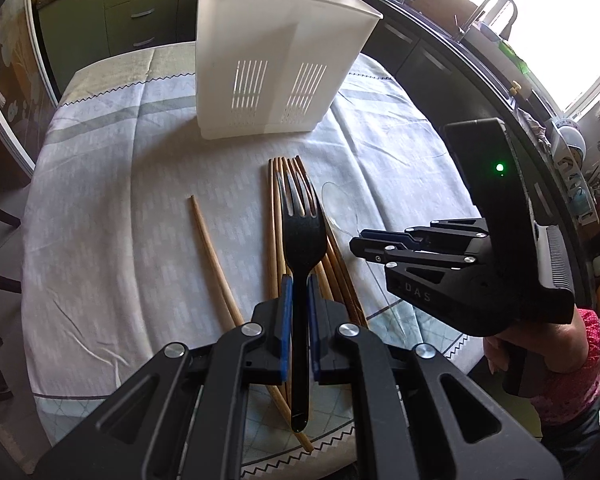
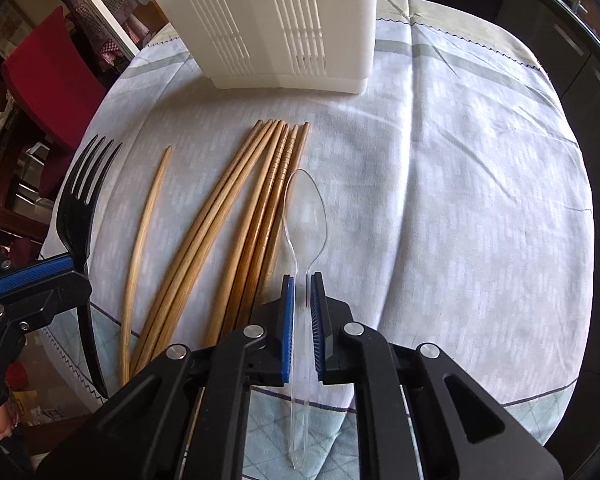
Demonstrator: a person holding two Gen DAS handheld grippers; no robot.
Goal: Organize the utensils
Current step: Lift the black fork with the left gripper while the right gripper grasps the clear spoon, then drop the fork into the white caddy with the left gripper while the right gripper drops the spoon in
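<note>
the left gripper (image 1: 297, 300) is clamped on the handle of a black plastic fork (image 1: 301, 236), tines pointing ahead and lifted over the bundle of wooden chopsticks (image 2: 236, 216), while the right gripper (image 2: 301, 300) pinches the handle of a clear plastic spoon (image 2: 305, 216) just right of that bundle. one stray wooden chopstick (image 2: 144, 240) lies apart on the left of the pale patterned tablecloth (image 2: 460, 200). beyond stands the white slotted plastic utensil holder (image 1: 276, 60) (upright, well past the chopstick tips), with nothing between it and the grippers.

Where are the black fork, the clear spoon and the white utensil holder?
black fork (image 1: 302, 236), left wrist view, on its head.
clear spoon (image 2: 305, 208), right wrist view, on its bowl.
white utensil holder (image 1: 260, 60), left wrist view, on its front wall.
</note>
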